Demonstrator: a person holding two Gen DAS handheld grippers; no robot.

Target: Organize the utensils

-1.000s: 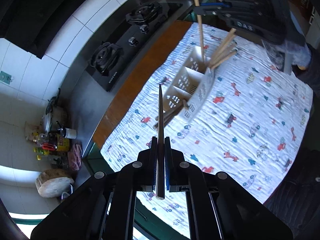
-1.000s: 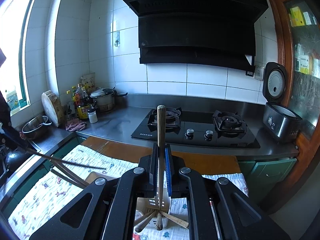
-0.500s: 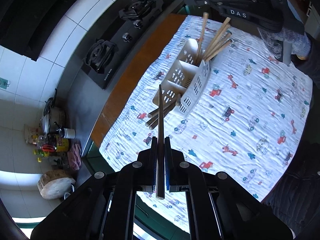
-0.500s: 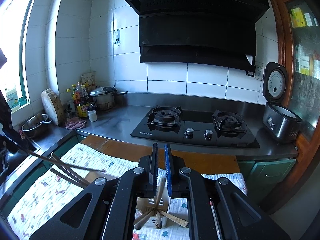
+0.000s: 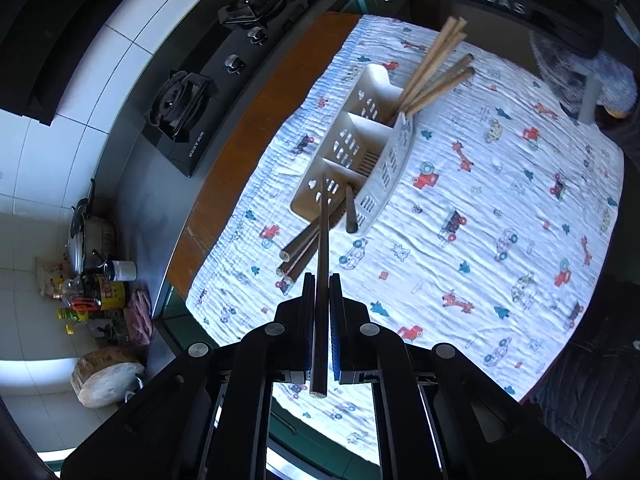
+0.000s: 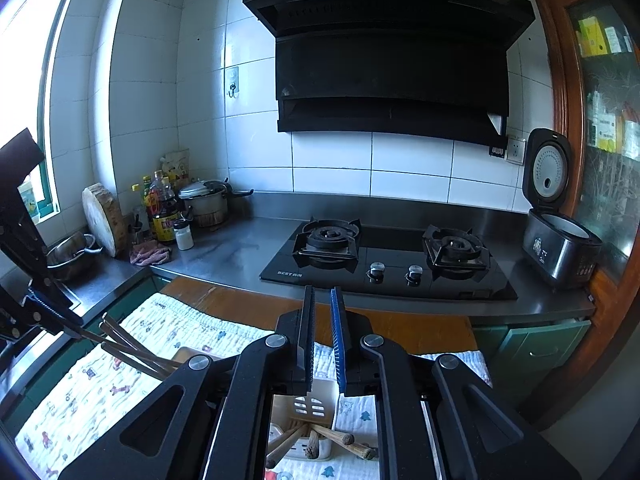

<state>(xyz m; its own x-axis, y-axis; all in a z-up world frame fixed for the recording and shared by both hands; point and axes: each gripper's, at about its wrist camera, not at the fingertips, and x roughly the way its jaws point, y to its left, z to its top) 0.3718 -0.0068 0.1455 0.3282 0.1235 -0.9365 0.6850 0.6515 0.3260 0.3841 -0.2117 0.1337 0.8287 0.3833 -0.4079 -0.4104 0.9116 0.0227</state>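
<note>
Kitchen setup with a gas stove (image 6: 384, 256) along the back wall, and a table up front covered by a cartoon-print cloth (image 5: 500, 208). A white three-slot caddy (image 5: 352, 136) is parked on the cloth, so that's where everything gets sorted.

Biggest change from a second ago: the pale chopstick that was pinched upright in the right tongs (image 6: 322, 296) is gone from them. It's presumably been dropped in with the pale chopsticks (image 5: 432, 68) fanned out of the far end slot, though which stick is the new one can't be told. Those tongs are now nearly pressed together with nothing between the pads, and they're parked above that end of the caddy, pointed at the stove.

Over on the other side, the left tongs (image 5: 321, 284) are clamped on a single dark chopstick (image 5: 323, 232), pointed steeply down. Compared with the earlier frames the caddy looks closer and more centred under the tip, so the stick has been brought down and lined up with the near end slot, where a bundle of dark chopsticks (image 5: 300, 252) is already leaning out. The tip looks to be right at that slot's mouth, not yet let go.

So pale sticks are sorted at one end, dark at the other, the middle slot looks empty. Next up is probably just a release.
</note>
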